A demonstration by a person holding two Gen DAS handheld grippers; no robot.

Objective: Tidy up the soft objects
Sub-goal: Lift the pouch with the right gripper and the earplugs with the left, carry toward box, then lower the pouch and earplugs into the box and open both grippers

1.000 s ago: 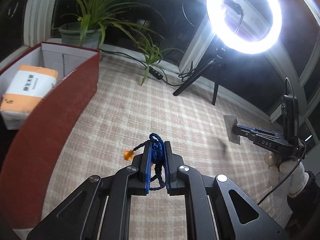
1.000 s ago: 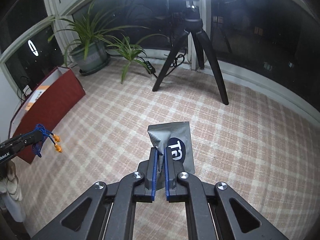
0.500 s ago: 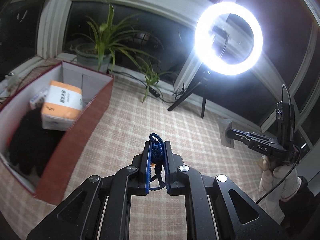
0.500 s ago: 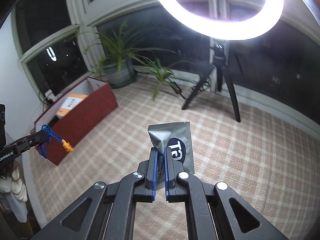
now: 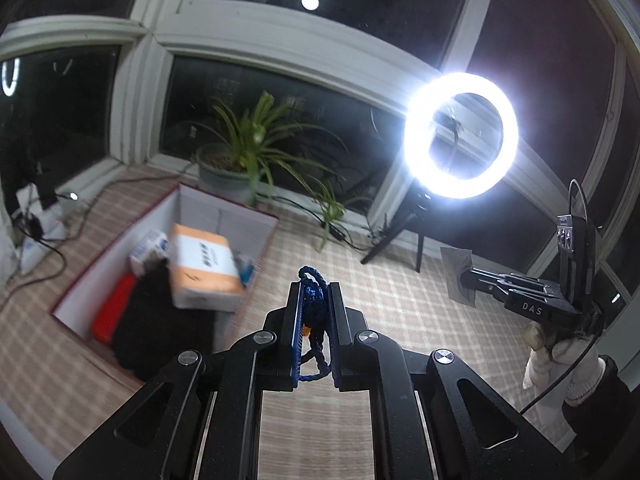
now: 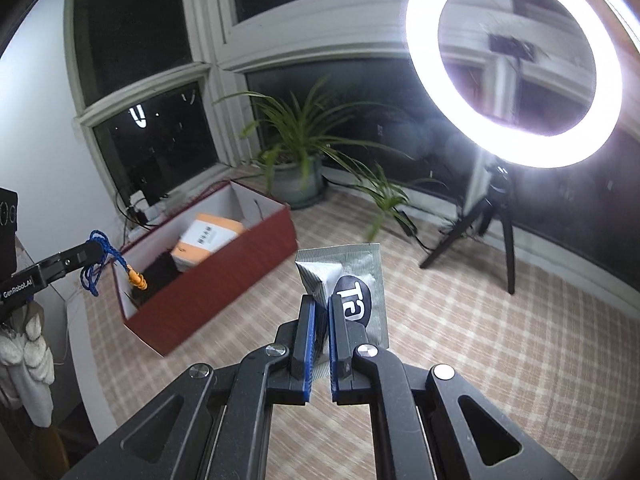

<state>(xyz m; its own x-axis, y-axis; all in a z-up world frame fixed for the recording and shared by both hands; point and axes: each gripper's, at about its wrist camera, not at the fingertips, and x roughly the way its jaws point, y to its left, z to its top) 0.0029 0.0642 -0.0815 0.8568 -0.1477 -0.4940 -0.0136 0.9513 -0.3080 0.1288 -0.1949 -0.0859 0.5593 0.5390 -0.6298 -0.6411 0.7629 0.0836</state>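
Observation:
My left gripper [image 5: 315, 286] is shut on a blue braided cord [image 5: 314, 300], held in the air right of the red box [image 5: 68, 300]. From the right wrist view the same cord [image 6: 96, 264] hangs off the left gripper [image 6: 94, 249], its orange earplug ends [image 6: 137, 278] dangling over the box [image 6: 224, 284]. My right gripper [image 6: 319, 306] is shut on a silver foil pouch [image 6: 352, 280] with a dark round label, also seen as the pouch [image 5: 458, 268] at the right of the left wrist view. Both are held well above the checked floor.
The box holds an orange-and-white pack [image 5: 202, 268], a dark fuzzy item [image 5: 160, 320], a red item [image 5: 110, 314] and a small white pack [image 5: 148, 250]. A potted plant [image 5: 228, 168] and a ring light on a tripod [image 5: 460, 140] stand by the windows. Cables [image 5: 44, 256] lie at left.
Both grippers have risen and tipped up with their loads still gripped. The box now shows its open inside, and the windows fill more of both views.

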